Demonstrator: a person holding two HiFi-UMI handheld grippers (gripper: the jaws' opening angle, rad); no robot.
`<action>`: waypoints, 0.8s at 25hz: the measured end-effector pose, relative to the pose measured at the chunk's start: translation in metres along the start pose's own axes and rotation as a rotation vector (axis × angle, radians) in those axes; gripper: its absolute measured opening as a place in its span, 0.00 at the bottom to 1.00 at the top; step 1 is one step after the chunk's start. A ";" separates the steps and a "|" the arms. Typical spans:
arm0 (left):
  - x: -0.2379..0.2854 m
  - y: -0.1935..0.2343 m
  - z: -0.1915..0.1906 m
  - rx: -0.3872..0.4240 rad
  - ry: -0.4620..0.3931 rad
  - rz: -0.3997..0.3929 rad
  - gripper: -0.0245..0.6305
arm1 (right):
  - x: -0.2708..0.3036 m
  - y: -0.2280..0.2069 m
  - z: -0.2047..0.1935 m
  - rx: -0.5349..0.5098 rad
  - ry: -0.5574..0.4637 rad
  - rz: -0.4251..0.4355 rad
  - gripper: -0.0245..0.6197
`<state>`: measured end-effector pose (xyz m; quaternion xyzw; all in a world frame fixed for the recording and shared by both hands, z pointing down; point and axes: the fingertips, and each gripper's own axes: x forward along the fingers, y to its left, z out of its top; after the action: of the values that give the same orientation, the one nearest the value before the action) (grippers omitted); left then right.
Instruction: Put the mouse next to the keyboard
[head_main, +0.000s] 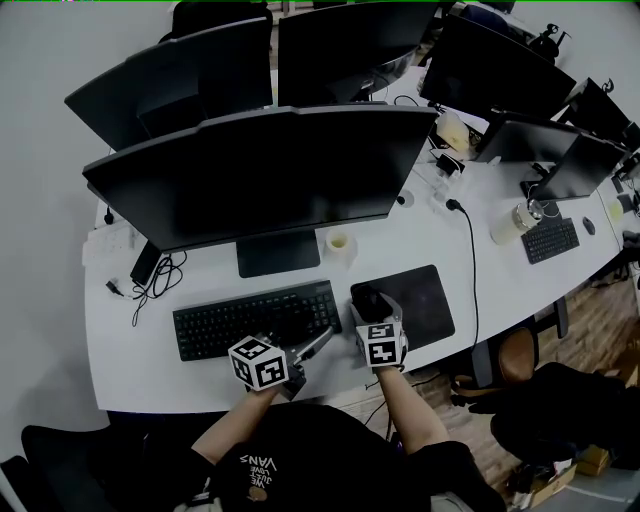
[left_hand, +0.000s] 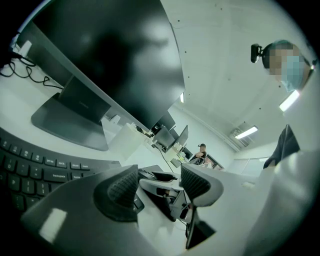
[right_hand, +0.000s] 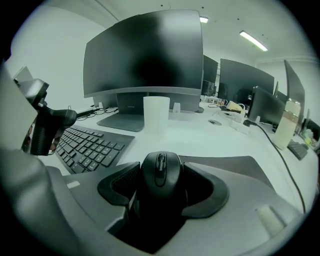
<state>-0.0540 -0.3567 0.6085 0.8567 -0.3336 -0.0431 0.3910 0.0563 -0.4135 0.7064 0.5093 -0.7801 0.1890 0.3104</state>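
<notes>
The black mouse (right_hand: 161, 172) sits between the jaws of my right gripper (right_hand: 161, 186), whose pads press on both its sides. In the head view this gripper (head_main: 368, 305) holds the mouse (head_main: 365, 298) over the left edge of the black mouse pad (head_main: 425, 298), just right of the black keyboard (head_main: 250, 318). The keyboard (right_hand: 90, 145) lies to the mouse's left. My left gripper (head_main: 316, 342) hovers by the keyboard's front right corner. Its jaws stand open (left_hand: 159, 185) with nothing between them.
A large monitor (head_main: 270, 170) on its stand (head_main: 278, 252) rises behind the keyboard. A white cup (head_main: 340, 243) stands behind the mouse pad. A black cable (head_main: 472, 262) runs down the desk to the pad's right. Loose cables (head_main: 155, 280) lie at the left.
</notes>
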 end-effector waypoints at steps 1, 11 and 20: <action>-0.001 -0.001 0.000 0.001 -0.001 -0.002 0.44 | -0.001 0.000 0.000 0.009 0.001 -0.001 0.46; -0.012 -0.008 0.005 0.013 -0.031 -0.001 0.44 | -0.028 0.002 0.019 0.047 -0.072 -0.008 0.46; -0.024 -0.025 0.002 0.042 -0.052 0.002 0.44 | -0.070 0.009 0.028 0.091 -0.162 -0.003 0.46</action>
<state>-0.0594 -0.3315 0.5854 0.8629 -0.3454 -0.0581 0.3642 0.0605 -0.3797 0.6385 0.5378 -0.7925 0.1818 0.2230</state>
